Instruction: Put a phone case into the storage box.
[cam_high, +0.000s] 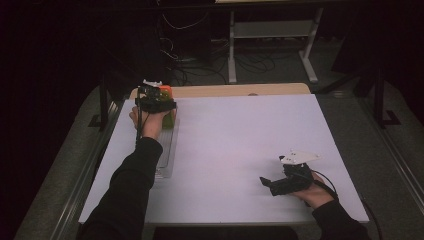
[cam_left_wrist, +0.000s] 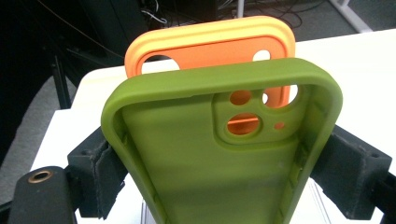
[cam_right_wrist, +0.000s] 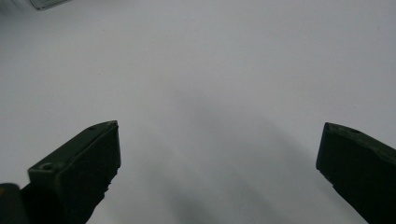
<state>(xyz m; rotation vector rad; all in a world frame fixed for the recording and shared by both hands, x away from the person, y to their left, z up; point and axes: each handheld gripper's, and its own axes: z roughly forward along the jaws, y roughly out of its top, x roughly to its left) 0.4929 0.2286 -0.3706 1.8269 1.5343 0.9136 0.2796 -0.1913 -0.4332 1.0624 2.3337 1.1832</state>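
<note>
Green phone case (cam_left_wrist: 196, 154) — clamped between left tongs (cam_left_wrist: 210, 163).

- The tabletop (cam_high: 240, 150) is a plain white sheet, with a strip of pale wood (cam_high: 240, 90) showing along its edge at 12 o'clock.
- A clear plastic rack (cam_high: 166, 155) lies directly on it toward 9 o'clock, near the edge.
- From the centre out to 3 o'clock the white surface carries nothing.

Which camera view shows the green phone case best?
The left gripper view: the green phone case fills it, held between the left tool's jaws, camera cutouts plain. In the high view it is a small sliver beside the hand.
</note>
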